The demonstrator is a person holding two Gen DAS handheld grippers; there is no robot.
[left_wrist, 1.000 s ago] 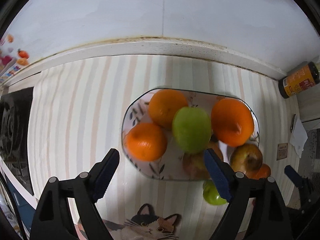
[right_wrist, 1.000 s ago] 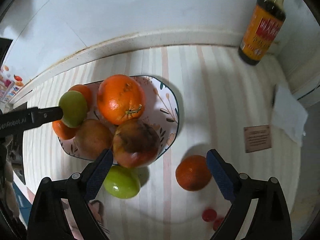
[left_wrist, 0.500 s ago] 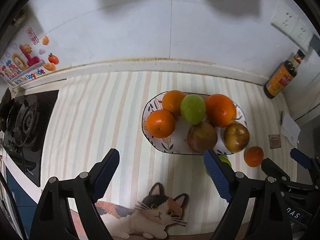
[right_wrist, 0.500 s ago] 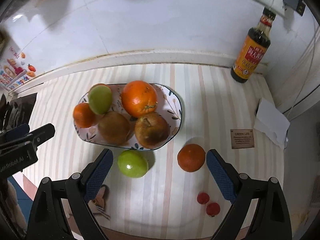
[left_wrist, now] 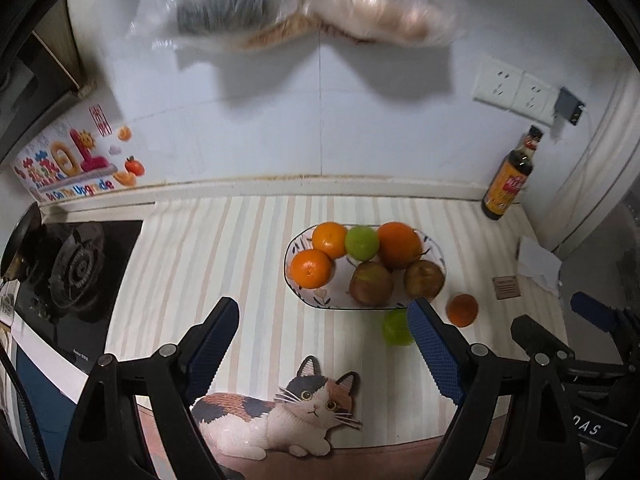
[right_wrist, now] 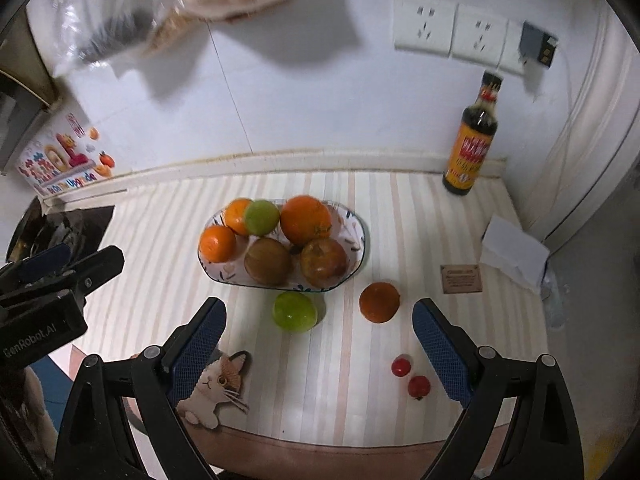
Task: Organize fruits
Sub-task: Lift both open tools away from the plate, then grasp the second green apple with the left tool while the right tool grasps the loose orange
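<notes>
A patterned oval plate (right_wrist: 356, 248) (left_wrist: 298, 296) on the striped counter holds three oranges, a green apple (right_wrist: 262, 217) and two brownish apples. On the counter in front of it lie a loose green apple (right_wrist: 295, 312) (left_wrist: 394, 328), a loose orange (right_wrist: 379, 302) (left_wrist: 462, 310) and two small red tomatoes (right_wrist: 401, 367). My left gripper (left_wrist: 324, 344) is open and empty, held high and back from the plate. My right gripper (right_wrist: 320, 344) is open and empty, above the counter's front edge near the loose fruit.
A dark sauce bottle (right_wrist: 472, 140) stands at the back right by the wall. A gas stove (left_wrist: 76, 272) is at the left. A white paper (right_wrist: 514, 250) and a small brown card (right_wrist: 460, 278) lie at the right. Plastic bags (left_wrist: 304, 0) hang overhead. A cat picture (left_wrist: 276, 412) is on the counter front.
Both grippers have pulled up and back from the plate, so the fruit looks smaller and more wall shows. Both stay open. The fruit has not moved.
</notes>
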